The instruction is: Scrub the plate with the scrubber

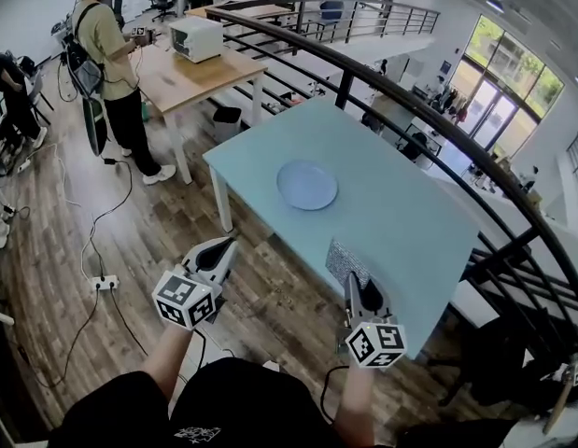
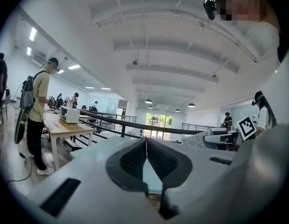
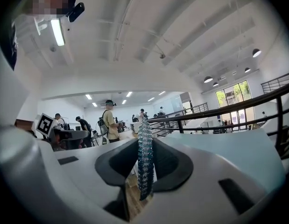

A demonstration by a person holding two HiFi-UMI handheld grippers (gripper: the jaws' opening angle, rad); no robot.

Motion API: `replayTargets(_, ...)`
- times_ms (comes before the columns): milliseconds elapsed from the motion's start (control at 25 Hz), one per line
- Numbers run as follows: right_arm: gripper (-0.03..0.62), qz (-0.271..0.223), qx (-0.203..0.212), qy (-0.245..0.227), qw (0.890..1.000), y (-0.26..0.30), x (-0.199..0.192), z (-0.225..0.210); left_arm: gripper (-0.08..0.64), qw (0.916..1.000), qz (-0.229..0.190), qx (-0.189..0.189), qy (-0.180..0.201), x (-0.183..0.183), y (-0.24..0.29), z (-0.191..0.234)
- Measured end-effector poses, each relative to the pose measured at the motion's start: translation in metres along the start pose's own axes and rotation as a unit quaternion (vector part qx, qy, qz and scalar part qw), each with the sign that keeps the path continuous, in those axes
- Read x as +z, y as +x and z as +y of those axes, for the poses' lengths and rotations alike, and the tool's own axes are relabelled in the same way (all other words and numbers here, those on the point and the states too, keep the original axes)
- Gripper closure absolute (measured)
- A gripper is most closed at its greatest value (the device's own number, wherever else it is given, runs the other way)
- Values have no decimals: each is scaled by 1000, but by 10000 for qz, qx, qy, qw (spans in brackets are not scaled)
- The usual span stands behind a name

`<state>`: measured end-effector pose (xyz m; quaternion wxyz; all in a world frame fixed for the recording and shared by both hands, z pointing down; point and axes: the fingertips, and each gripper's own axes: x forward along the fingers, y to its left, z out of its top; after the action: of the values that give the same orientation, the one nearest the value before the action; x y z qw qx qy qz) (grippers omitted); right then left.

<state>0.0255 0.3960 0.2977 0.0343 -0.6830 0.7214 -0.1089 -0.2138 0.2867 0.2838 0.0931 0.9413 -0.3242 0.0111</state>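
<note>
Table (image 1: 410, 222): pale blue top, standing on a wooden floor (image 1: 270, 306) beside a dark railing (image 1: 363, 68). Plate (image 1: 307, 185): pale blue, round, lying flat near the middle of the table top, somewhat toward its left edge, well apart from both tools. Right gripper (image 1: 354, 280): held at the near edge of the table, jaws closed on the scrubber (image 3: 144, 157), a thin sparkling blue-silver pad standing on edge between the pads and reaching past the jaw tips. In the head view the scrubber shows as a glittering grey patch over the near edge of the table; whether it touches the top cannot be determined. Left gripper (image 1: 223, 250): held over the floor, off the table's near left side, jaws closed with the pads meeting at the tips and nothing between them. Both tools point toward the table. Surroundings: a wooden table (image 1: 181, 77) stands beyond the far left corner and carries a white box-shaped appliance (image 1: 195, 37); a person (image 1: 116, 73) with a backpack stands beside it. A power strip (image 1: 105, 283) with cables lies on the floor at left.
</note>
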Motion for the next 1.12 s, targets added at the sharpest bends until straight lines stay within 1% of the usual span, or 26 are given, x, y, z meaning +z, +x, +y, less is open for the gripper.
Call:
replayTargets(320, 505, 40, 252, 88, 9996, -10, -12, -12, 548, 9995, 202, 240, 60, -21, -3, -19)
replayTargets(520, 505, 88, 317, 165, 9993, -21, -17, -24, 548, 9994, 234, 261, 68, -28, -6, -37)
replayTargets(680, 505, 106, 350, 156, 9992, -16, -17, -24, 549, 9994, 186, 276, 53, -25, -3, -35)
replayTargets(920, 505, 191, 374, 149, 9990, -7, -20, -25, 549, 9994, 296, 180, -20, -33, 7, -33)
replayTargets(1120, 505, 196, 254, 151, 9994, 12, -21, -30, 549, 9994, 311, 144, -26, -35, 27, -15)
